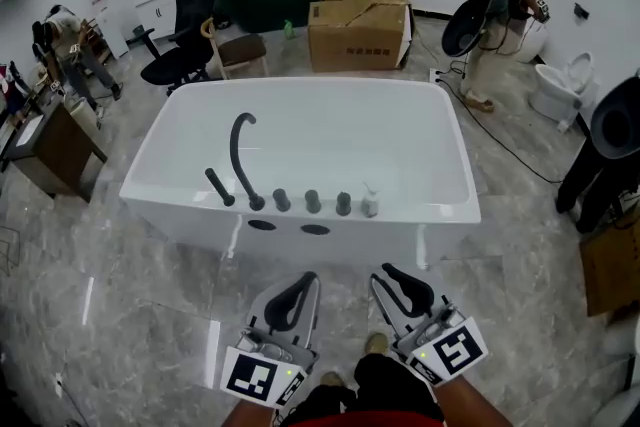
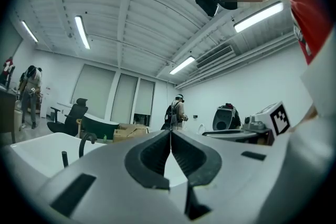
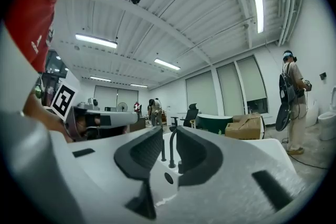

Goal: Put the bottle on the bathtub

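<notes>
Standing on the bathtub (image 1: 150,187) rim beside the knobs (image 1: 312,201), the bottle (image 1: 370,203) looks small, light, probably slick (I'd take its body, not the cap). My left gripper (image 2: 170,132) has its jaws together, my right gripper (image 3: 169,130) slightly apart, both empty.

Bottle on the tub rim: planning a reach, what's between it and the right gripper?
Head view: just the bathtub's front wall and bare floor between bottle and right gripper.

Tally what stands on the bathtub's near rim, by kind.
Curved spout: 1
Hand shower wand: 1
Dark knobs: 3
Bottle: 1
Total: 6
</notes>
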Motion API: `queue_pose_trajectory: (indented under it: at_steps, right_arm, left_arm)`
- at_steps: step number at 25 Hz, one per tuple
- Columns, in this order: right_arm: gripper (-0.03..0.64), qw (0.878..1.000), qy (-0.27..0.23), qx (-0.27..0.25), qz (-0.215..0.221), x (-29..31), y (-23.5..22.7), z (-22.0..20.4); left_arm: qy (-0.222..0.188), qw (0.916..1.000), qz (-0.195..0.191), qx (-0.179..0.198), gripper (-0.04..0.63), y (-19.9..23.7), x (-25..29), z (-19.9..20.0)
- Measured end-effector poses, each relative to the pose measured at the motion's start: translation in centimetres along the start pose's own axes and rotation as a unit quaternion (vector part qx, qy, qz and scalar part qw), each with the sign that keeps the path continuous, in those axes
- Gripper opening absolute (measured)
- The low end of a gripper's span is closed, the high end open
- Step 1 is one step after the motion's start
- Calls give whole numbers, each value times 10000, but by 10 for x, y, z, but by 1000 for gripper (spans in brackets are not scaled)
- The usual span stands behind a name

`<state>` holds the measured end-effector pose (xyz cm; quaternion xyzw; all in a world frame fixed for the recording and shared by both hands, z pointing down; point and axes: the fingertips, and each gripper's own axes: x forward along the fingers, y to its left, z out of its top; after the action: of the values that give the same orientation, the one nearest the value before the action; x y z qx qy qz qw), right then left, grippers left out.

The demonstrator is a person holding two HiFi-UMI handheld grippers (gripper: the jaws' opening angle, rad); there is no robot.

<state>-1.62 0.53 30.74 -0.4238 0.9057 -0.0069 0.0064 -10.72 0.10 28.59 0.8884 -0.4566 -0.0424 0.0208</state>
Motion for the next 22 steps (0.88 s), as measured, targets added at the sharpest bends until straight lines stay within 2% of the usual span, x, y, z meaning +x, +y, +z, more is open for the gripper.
queue_pose_trajectory:
  at_steps: [8, 15, 22]
  right_arm:
    - [6, 9993, -349, 29, 147, -46, 2, 45]
    - [5, 9982, -446, -61, 386, -80, -3, 63]
    - [5, 9975, -393, -52, 578, -91, 2, 59]
  left_arm:
    - [-75, 9994, -78, 332, 14, -54, -15, 33]
    - [-173, 9983, -161, 528, 14, -102, -8, 45]
    - [-151, 9985, -81, 514, 14, -114, -9, 43]
